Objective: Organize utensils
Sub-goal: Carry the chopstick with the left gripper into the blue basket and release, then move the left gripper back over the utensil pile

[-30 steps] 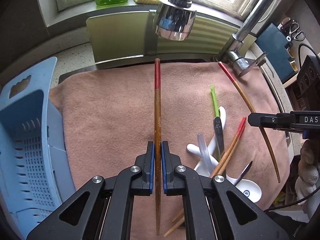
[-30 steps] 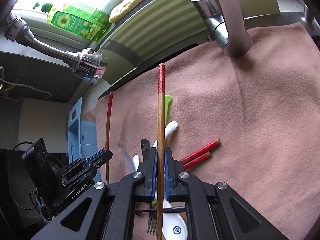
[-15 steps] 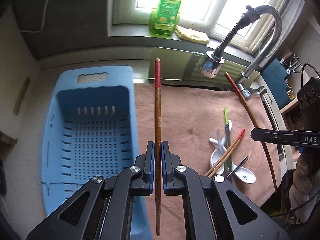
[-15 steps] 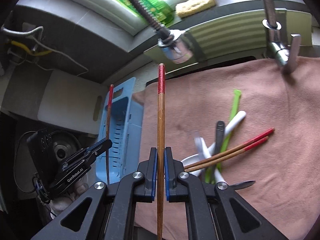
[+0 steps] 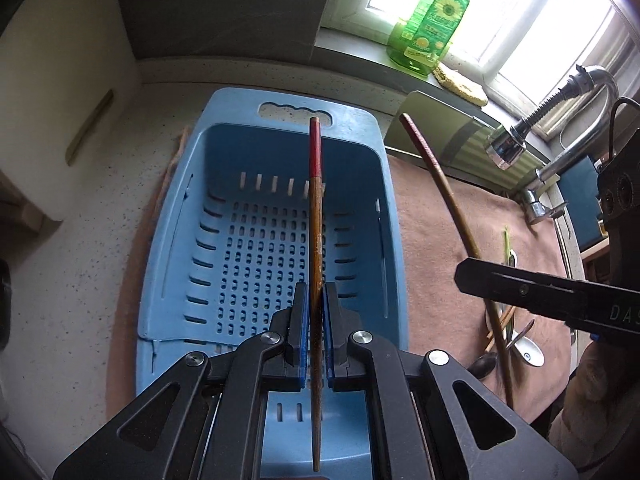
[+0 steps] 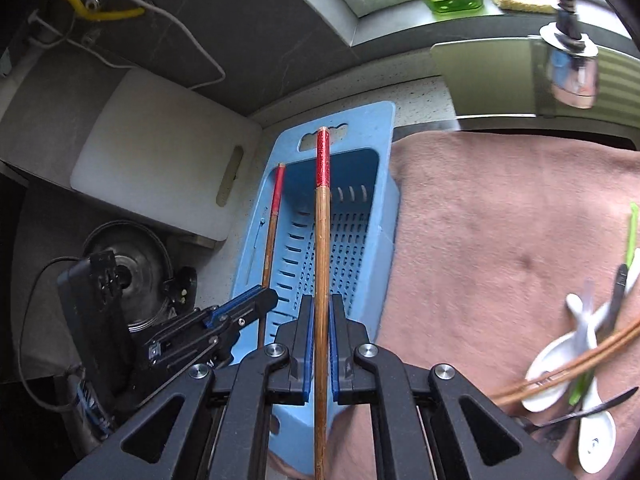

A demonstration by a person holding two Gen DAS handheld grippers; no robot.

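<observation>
My left gripper (image 5: 315, 296) is shut on a red-tipped wooden chopstick (image 5: 316, 216) and hovers over the blue perforated basket (image 5: 192, 184). My right gripper (image 6: 321, 304) is shut on a matching chopstick (image 6: 322, 240), which points at the basket's (image 6: 372, 120) handle end. The right gripper (image 5: 464, 276) shows side-on in the left wrist view, right of the basket, with its chopstick (image 5: 452, 208) slanting over the towel. The left gripper (image 6: 266, 298) and its chopstick (image 6: 272, 220) appear by the basket's left rim. White spoons, a fork and two more chopsticks lie piled (image 6: 580, 360) on the towel.
A pinkish-brown towel (image 6: 500, 220) covers the sink area right of the basket. The faucet's spray head (image 5: 506, 148) hangs above it. A green soap bottle (image 5: 432, 28) and a sponge (image 5: 460, 84) sit on the windowsill. A white cutting board (image 6: 160, 152) leans at the left.
Both grippers have swung left from above the towel and utensil pile to the blue basket, each still holding its chopstick. The faucet and pile have slid off to the right of view.
</observation>
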